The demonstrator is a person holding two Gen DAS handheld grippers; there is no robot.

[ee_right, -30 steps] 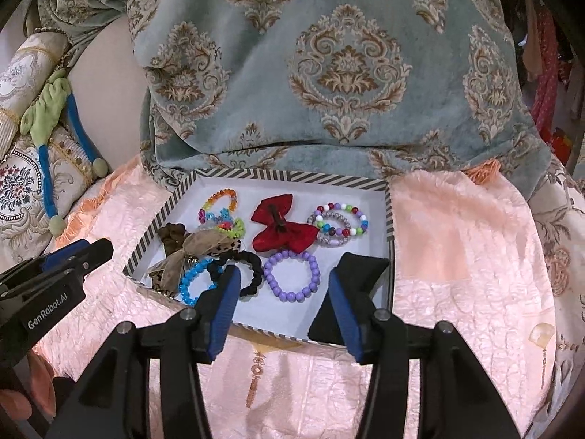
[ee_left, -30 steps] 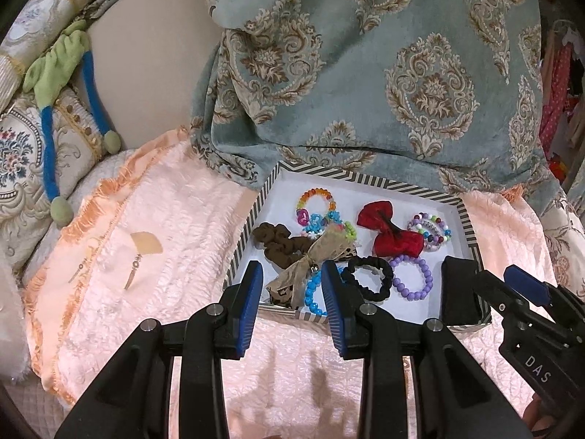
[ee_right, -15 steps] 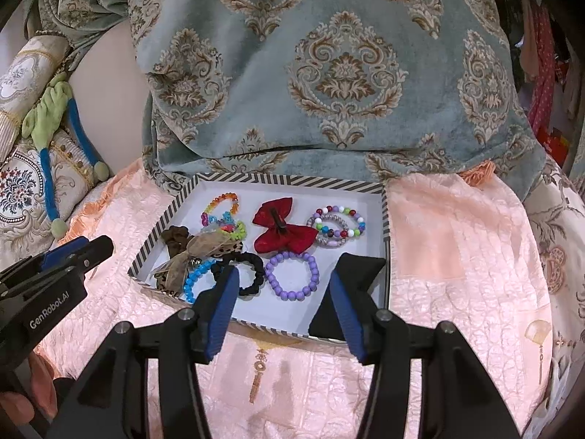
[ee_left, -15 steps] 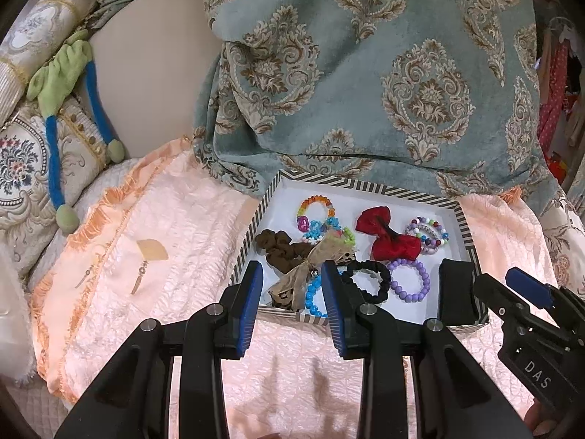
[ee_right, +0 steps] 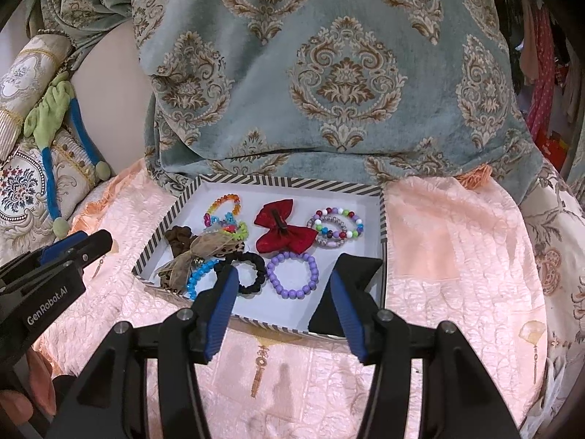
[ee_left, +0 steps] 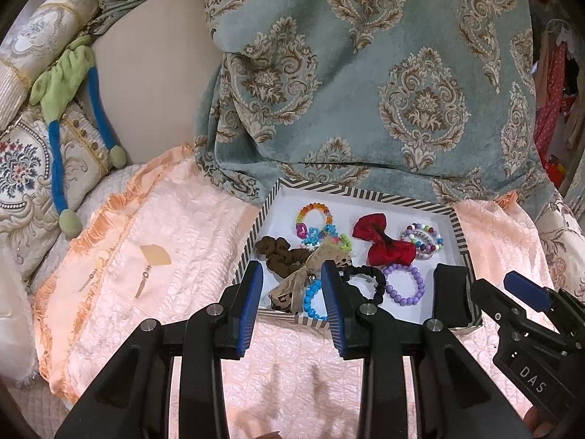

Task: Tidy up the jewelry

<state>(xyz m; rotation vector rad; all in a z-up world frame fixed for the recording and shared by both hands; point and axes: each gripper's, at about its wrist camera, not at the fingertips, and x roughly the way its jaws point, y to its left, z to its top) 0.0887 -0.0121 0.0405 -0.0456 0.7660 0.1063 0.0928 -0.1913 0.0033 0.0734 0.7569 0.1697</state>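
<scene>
A striped-rim white tray (ee_left: 461, 234) (ee_right: 382, 216) sits on a peach quilt. In it lie a red bow (ee_left: 384, 241) (ee_right: 283, 228), a purple bead bracelet (ee_left: 404, 284) (ee_right: 292, 274), a black scrunchie (ee_left: 365, 281) (ee_right: 245, 272), a brown scrunchie (ee_left: 279, 254) (ee_right: 179, 237), a tan ribbon bow (ee_left: 310, 270) (ee_right: 197, 256), a blue bead bracelet (ee_left: 310, 301) (ee_right: 197, 278), multicoloured bracelets (ee_left: 424, 241) (ee_right: 338, 226) and a black block (ee_left: 451, 298) (ee_right: 347, 278). My left gripper (ee_left: 292, 307) is open and empty at the tray's near left edge. My right gripper (ee_right: 281, 311) is open and empty at its near edge.
A large teal damask cushion (ee_left: 365, 73) (ee_right: 329, 66) leans behind the tray. Embroidered pillows and a green-and-blue plush cord (ee_left: 62, 109) (ee_right: 51, 128) lie at the left. The peach quilt (ee_left: 164, 226) (ee_right: 457, 256) spreads around the tray. Clothes hang at the far right.
Both grippers have drawn back a little from the tray, so it looks smaller and farther. Jaws stay open; nothing in the tray moved.
</scene>
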